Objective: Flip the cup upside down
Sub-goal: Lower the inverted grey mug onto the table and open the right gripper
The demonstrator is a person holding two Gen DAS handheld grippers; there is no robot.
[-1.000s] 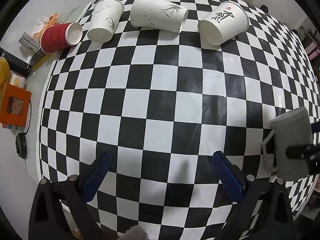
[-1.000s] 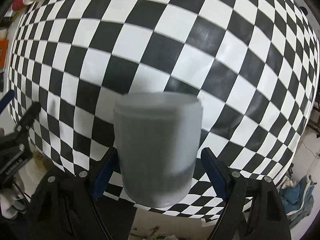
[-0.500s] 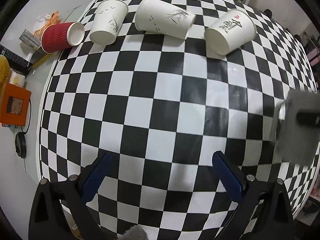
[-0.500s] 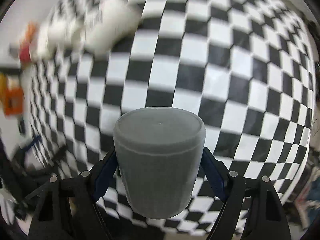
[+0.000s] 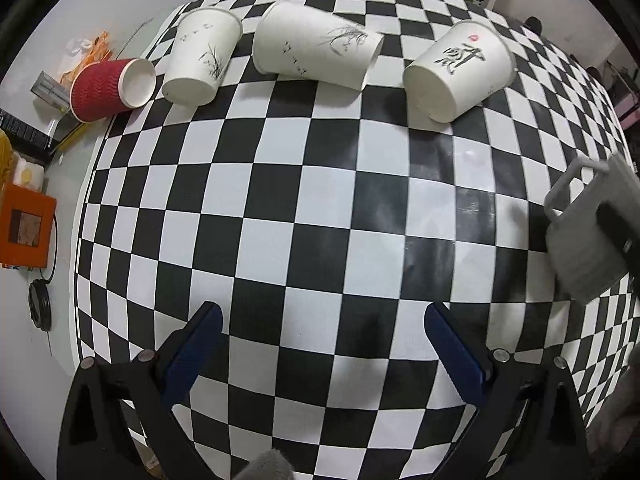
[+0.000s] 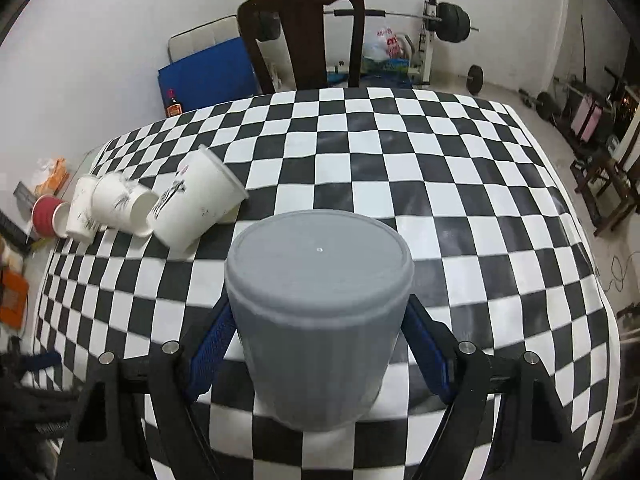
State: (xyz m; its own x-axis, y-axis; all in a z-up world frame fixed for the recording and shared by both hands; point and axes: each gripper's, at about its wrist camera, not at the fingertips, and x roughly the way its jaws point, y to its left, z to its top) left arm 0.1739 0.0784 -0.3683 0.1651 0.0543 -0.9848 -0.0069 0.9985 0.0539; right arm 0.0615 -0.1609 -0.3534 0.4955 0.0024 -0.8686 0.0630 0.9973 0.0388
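My right gripper point(image 6: 318, 344) is shut on a grey ribbed cup point(image 6: 318, 320) and holds it over the checkered table point(image 6: 460, 200). The cup's closed flat base faces up and away from the camera, its mouth hidden below. In the left wrist view the same grey cup point(image 5: 588, 232), with a handle on its left side, hangs at the far right edge, tilted, with the right gripper's dark finger across it. My left gripper point(image 5: 320, 344) is open and empty, low over the near part of the table.
Three white paper cups point(image 5: 320, 52) and a red ribbed cup point(image 5: 112, 88) lie on their sides along the table's far left edge. An orange box point(image 5: 24, 232) and clutter sit left of the table. A dark chair point(image 6: 304, 40) and gym gear stand beyond the table.
My right gripper has rotated the grey cup over, and its view swung up from the tabletop to the room. In the left view the cup rose along the right edge. My left gripper stayed open.
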